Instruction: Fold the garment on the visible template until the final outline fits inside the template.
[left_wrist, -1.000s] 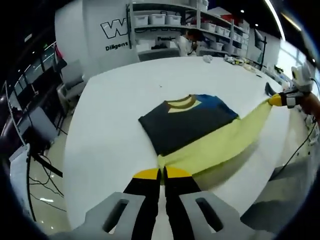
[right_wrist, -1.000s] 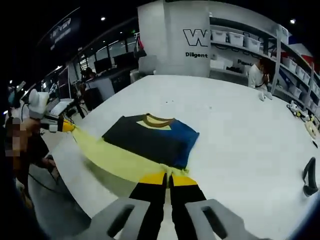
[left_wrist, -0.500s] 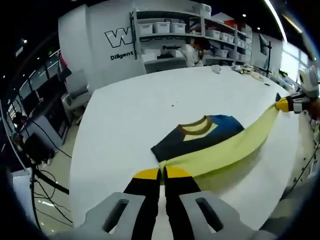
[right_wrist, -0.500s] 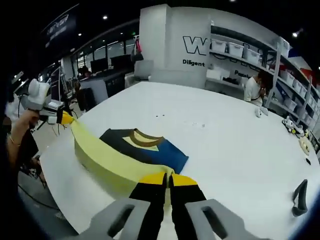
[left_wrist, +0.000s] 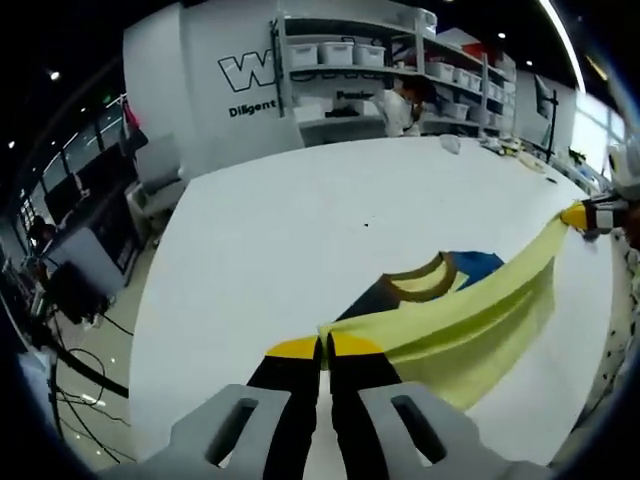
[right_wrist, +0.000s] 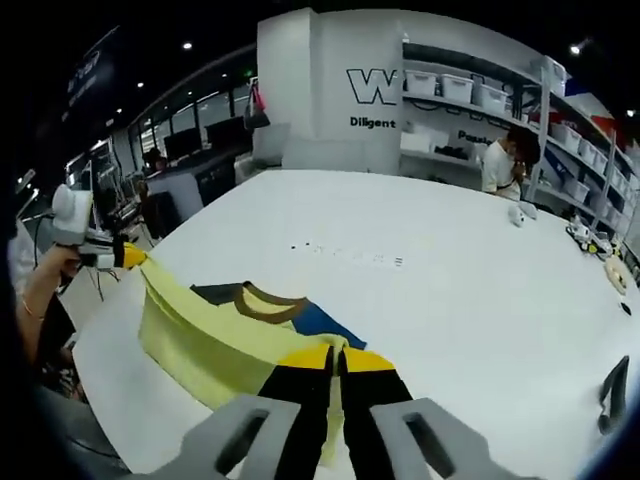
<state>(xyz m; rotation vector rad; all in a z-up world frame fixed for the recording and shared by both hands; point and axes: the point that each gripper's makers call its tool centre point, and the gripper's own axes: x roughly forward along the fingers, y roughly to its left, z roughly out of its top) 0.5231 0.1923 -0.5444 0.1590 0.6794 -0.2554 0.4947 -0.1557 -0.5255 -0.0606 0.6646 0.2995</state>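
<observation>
My right hand-held gripper (right_wrist: 335, 358) is pinched shut on the yellow edge of the T-shirt (right_wrist: 215, 335). The shirt is lifted off the white worktop (right_wrist: 440, 290), and its yellow part hangs like a curtain. Behind that I can see the brown collar (right_wrist: 268, 305) and some dark and blue cloth. My left hand-held gripper (right_wrist: 128, 256) holds the other end of the yellow edge. A person (right_wrist: 498, 160) stands by the shelves (right_wrist: 470, 100) far away.
</observation>
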